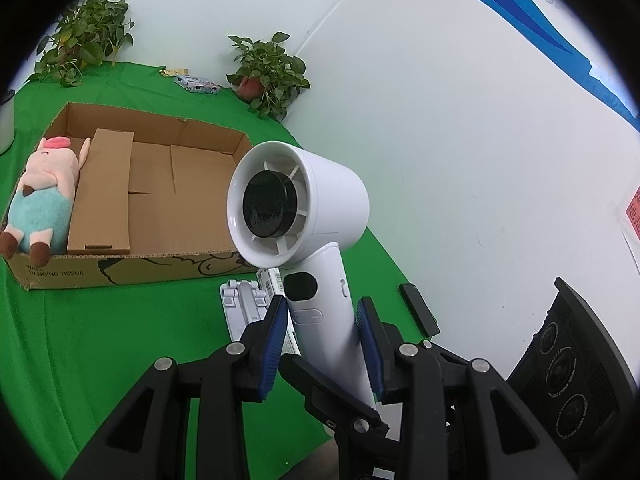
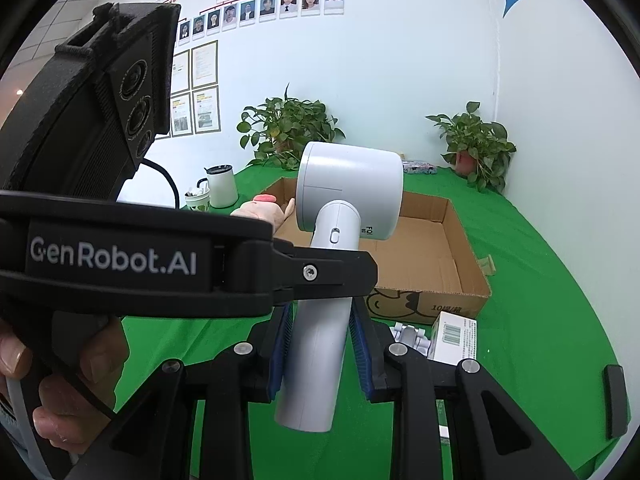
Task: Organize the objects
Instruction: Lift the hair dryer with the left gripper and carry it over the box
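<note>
Nearest to you, the hair dryer (image 1: pixel 304 200) was off the bench (image 1: pixel 120 340), upright, with its handle between the fingers (image 1: pixel 370 340) of both tools. Your left gripper (image 1: pixel 322 332) was closed on the upper part of the handle, just under the buttons, with its blue pads against both sides. Your right gripper (image 2: pixel 320 348) was closed on the same handle lower down, and the end of the handle stuck out below its pads.

I judge that the dryer is stiff and smooth plastic, with most of its weight in the round head. It may therefore turn or slip in the pads. The straight handle is the good place to hold, not the head and not the buttons.

Just behind, on the green cloth, lay a white folding stand (image 1: pixel 244 304), a small white packet (image 2: pixel 454 338) and a black bar (image 1: pixel 418 308). Farther away stood the open cardboard box (image 1: pixel 160 268), with a plush pig (image 1: pixel 40 200) and a long brown carton (image 1: pixel 104 188) at its left end; the rest of its floor was free. The head of the dryer hung near the front right corner of the box. Potted plants (image 1: pixel 268 76) stood at the wall.
</note>
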### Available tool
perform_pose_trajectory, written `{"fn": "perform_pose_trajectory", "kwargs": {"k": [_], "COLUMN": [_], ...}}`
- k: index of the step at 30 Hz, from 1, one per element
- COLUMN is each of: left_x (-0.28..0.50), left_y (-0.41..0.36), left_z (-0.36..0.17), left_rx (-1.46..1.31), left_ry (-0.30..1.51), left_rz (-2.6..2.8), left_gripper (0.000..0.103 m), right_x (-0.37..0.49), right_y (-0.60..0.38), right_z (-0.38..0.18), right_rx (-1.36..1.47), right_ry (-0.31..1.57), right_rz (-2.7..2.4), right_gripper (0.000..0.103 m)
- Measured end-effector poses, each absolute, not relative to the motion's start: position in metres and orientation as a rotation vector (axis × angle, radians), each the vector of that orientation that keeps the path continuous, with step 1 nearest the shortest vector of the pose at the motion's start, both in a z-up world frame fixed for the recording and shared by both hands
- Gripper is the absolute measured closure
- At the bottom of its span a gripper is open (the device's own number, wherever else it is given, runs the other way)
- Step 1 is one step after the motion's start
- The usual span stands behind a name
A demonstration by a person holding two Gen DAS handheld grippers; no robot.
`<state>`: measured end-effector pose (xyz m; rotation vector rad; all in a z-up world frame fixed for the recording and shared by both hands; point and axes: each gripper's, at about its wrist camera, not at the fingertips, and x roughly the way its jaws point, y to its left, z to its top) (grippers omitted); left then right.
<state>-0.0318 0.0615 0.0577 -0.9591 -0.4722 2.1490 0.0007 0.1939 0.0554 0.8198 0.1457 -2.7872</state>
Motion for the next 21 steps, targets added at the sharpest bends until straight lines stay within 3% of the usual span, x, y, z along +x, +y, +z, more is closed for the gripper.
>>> {"fn": "perform_pose_trajectory", "kwargs": {"k": [21], "left_x": [-0.103], "left_y": [0.056], "left_z": [0.051], "left_rx": [-1.014], "left_ry": [-0.483], "left_rz": [2.138], "left_gripper": [0.069], "right_x": [-0.08], "right_y": [0.177], "right_z": [0.051], "right_rx": [0.889], "right_ry": [0.121], "right_rz": [-2.762], "right_gripper": [0.076]}}
